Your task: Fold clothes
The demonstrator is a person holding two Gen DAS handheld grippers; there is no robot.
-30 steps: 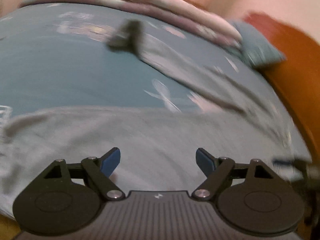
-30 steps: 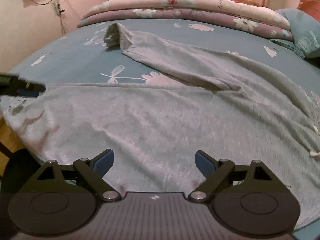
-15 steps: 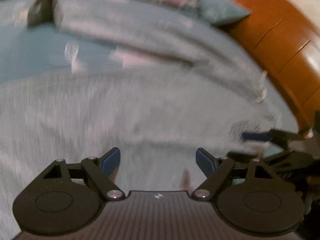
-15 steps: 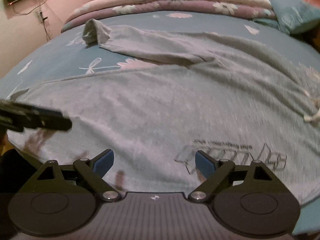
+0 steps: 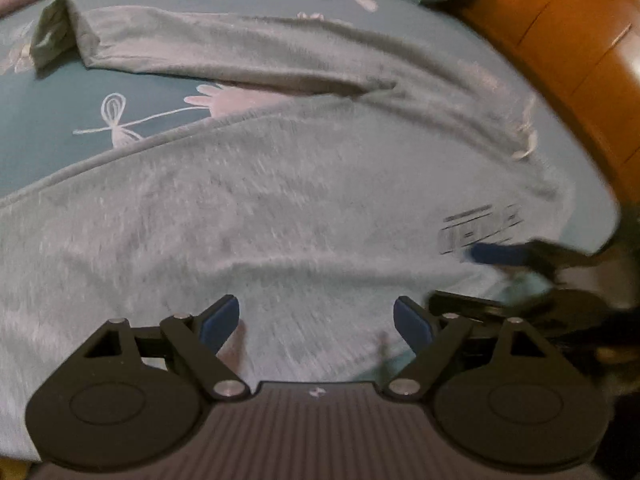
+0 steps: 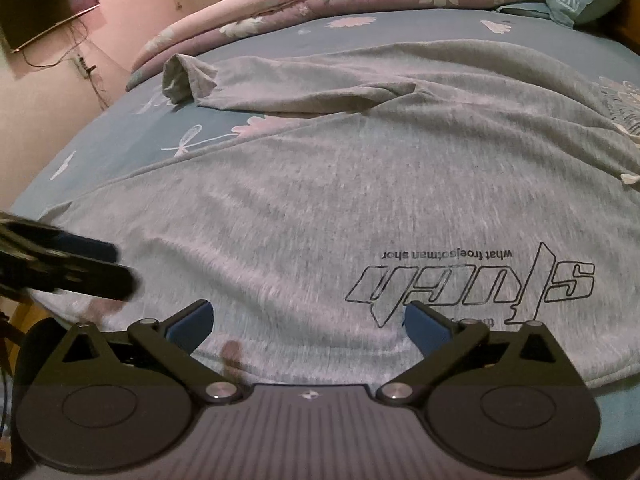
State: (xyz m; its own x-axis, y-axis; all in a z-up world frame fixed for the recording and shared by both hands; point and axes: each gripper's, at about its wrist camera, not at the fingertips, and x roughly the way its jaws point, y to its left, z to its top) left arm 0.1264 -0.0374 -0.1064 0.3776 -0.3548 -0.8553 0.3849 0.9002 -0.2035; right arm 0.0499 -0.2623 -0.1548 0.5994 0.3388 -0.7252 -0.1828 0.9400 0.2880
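Both claws hover side by side over the shirt's near hem at the bed's near edge: the left claw point(image 5: 316, 320) open and empty, the right claw point(image 6: 308, 326) opening, nothing between its jaws. The grey shirt point(image 6: 320, 200) lies flat, its long axis along that edge, one sleeve point(image 6: 280, 84) toward the far side.
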